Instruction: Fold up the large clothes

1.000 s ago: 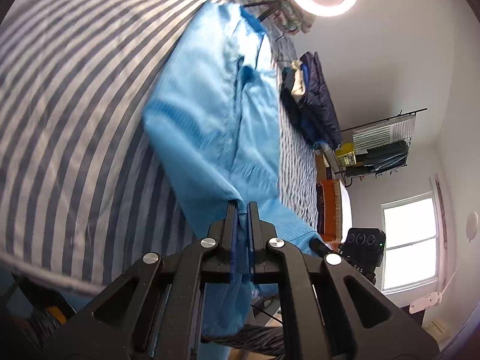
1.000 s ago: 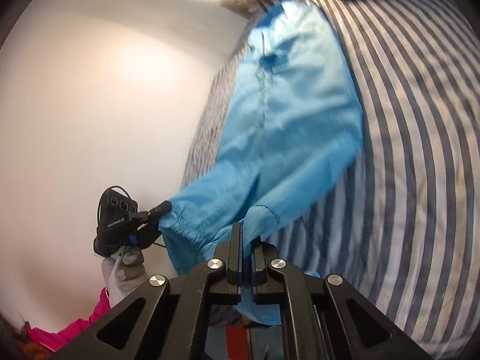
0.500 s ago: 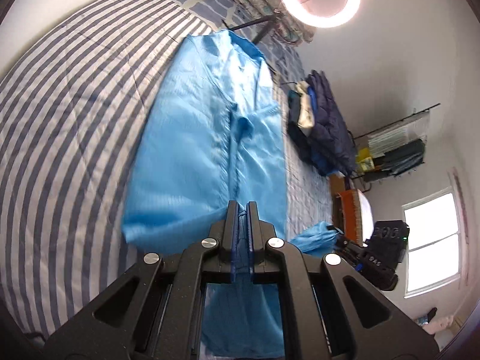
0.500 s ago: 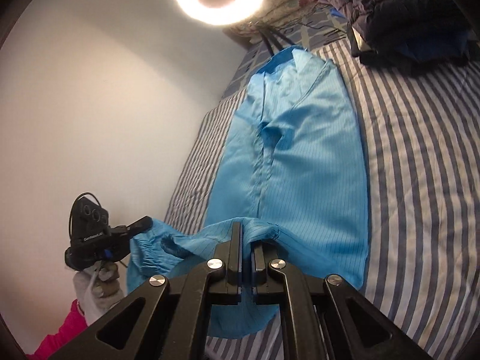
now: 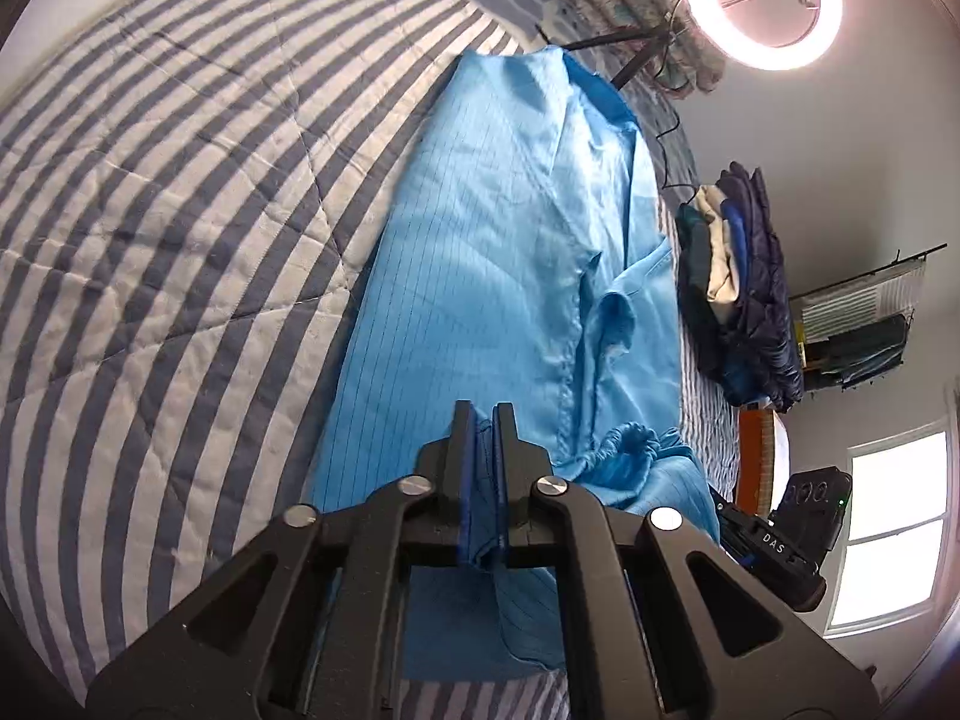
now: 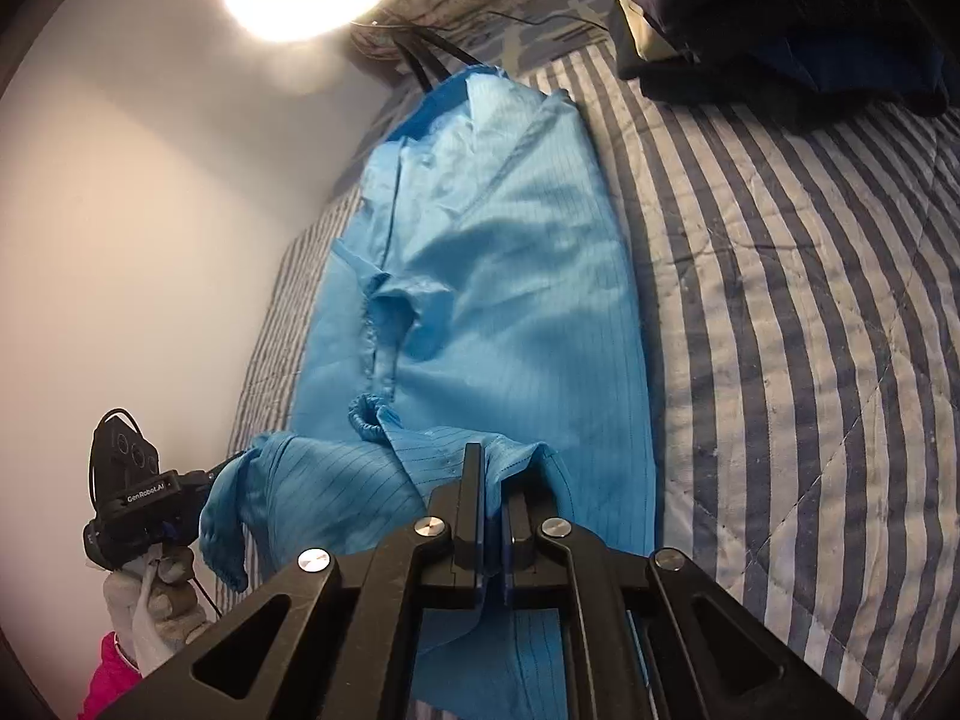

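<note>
A large light-blue garment (image 5: 498,252) lies lengthwise on the striped bed, collar at the far end; it also shows in the right wrist view (image 6: 492,276). My left gripper (image 5: 483,420) is shut on a fold of its near end, low over the cloth. My right gripper (image 6: 487,468) is shut on another fold of the near end. A sleeve with an elastic cuff (image 6: 366,414) lies bunched across the near part. The right gripper also appears in the left wrist view (image 5: 774,540), and the left one in the right wrist view (image 6: 138,504).
The grey-and-white striped quilt (image 5: 150,228) spreads wide on both sides of the garment. A pile of dark clothes (image 5: 738,294) sits at the bed's far right. A ring light (image 5: 762,0) stands beyond the bed head. A window (image 5: 888,528) is on the right wall.
Both grippers have carried the garment's near end down and forward over the bed. The lifted cloth now lies on the garment's lower part, and the garment lies flatter.
</note>
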Motion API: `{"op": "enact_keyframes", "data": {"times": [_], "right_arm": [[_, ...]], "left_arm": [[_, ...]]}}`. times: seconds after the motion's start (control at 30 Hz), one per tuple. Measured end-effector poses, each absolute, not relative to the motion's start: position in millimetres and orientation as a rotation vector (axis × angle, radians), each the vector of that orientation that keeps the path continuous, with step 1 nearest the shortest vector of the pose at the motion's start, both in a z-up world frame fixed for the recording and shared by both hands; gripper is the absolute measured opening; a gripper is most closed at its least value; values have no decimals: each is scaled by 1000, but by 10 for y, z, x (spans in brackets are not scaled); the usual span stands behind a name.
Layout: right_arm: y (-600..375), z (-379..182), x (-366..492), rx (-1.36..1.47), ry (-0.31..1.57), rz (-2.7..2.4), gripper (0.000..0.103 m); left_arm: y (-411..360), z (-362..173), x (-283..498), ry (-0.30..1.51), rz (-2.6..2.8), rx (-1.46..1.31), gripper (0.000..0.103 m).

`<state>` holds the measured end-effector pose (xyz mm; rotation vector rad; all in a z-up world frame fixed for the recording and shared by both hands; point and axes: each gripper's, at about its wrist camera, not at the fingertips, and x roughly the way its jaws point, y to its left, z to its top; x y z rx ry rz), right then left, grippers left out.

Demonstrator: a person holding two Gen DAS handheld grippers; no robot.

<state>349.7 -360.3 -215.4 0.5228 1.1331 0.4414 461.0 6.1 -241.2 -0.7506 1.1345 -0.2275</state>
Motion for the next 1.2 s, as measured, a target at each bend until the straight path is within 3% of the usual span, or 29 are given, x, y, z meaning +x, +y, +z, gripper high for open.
{"op": "enact_keyframes", "data": {"times": [0.13, 0.17, 0.2, 0.23, 0.27, 0.3, 0.4, 0.47, 0.67, 0.8, 1.2], "right_arm": [[-3655, -2173, 3518, 544, 1136, 474, 13], [-3665, -2158, 3522, 552, 1133, 475, 30], [-3699, -2126, 3516, 567, 1118, 481, 38], [-3731, -2084, 3507, 571, 1100, 485, 45], [-3748, -2049, 3494, 572, 1093, 493, 46], [-3776, -2001, 3481, 573, 1084, 507, 46], [-3792, -1817, 3380, 495, 1049, 544, 46], [-3726, -1717, 3243, 400, 1052, 612, 35], [-3327, -1952, 2832, 86, 1156, 761, 22], [-3125, -2161, 2907, 6, 1191, 750, 22], [-3392, -1864, 3922, 267, 1008, 543, 29]], "left_arm": [[78, -2467, 4685, 1160, -249, -777, 4], [89, -2456, 4696, 1158, -252, -783, 15], [113, -2432, 4696, 1142, -258, -799, 34], [144, -2401, 4684, 1126, -255, -813, 46], [189, -2368, 4671, 1114, -243, -830, 66], [240, -2342, 4654, 1101, -237, -859, 69], [299, -2178, 4548, 1052, -263, -836, 69], [225, -2040, 4437, 1028, -307, -724, 69], [-107, -2048, 4210, 1067, -379, -458, 68], [-110, -2194, 4264, 1107, -348, -467, 67], [180, -2449, 4365, 1116, -342, -547, 67]]}}
